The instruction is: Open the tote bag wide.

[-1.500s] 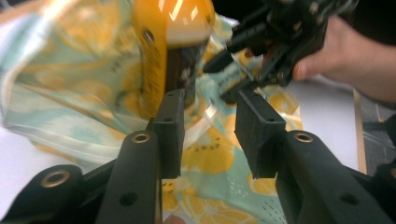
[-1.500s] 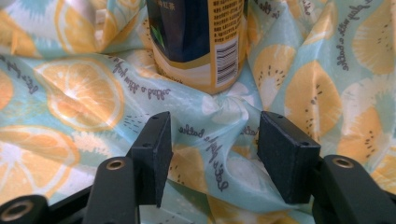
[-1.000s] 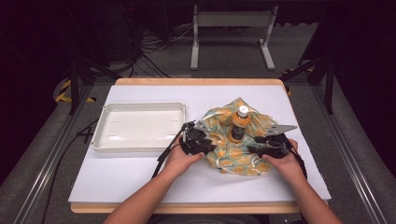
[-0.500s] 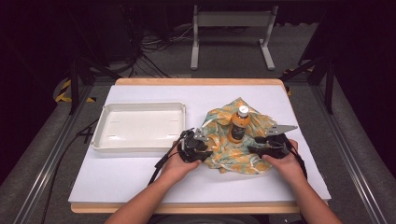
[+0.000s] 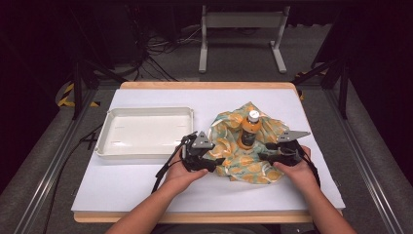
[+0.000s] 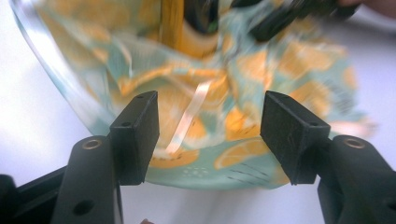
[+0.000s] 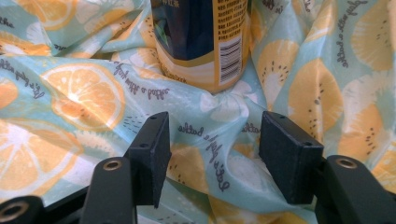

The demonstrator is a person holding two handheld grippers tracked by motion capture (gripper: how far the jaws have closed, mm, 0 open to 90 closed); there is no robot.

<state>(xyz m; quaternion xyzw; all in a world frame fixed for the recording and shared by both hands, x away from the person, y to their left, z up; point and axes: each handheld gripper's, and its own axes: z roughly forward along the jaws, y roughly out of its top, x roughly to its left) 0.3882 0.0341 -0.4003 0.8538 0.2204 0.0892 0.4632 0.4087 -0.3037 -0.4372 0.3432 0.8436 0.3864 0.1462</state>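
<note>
Left gripper (image 5: 220, 160) has just been opening, jaws now wide apart w/ nothing pinched; the citrus-print cloth (image 5: 243, 161) edge sits just ahead of and between the jaw tips, not pressed by either pad. Left gripper view is blurry but there's a clear gap both sides. Right gripper (image 5: 260, 157) jaws are open wide too, hovering over the cloth w/ a fold of fabric lying between them, pads not squeezing it afaict. Juice bottle (image 5: 250, 130) stands upright on the cloth, straight ahead of the right jaws and a bit beyond the tips. White tray (image 5: 104, 141) is off behind the left gripper, apart from the cloth, all on the table (image 5: 122, 187)
</note>
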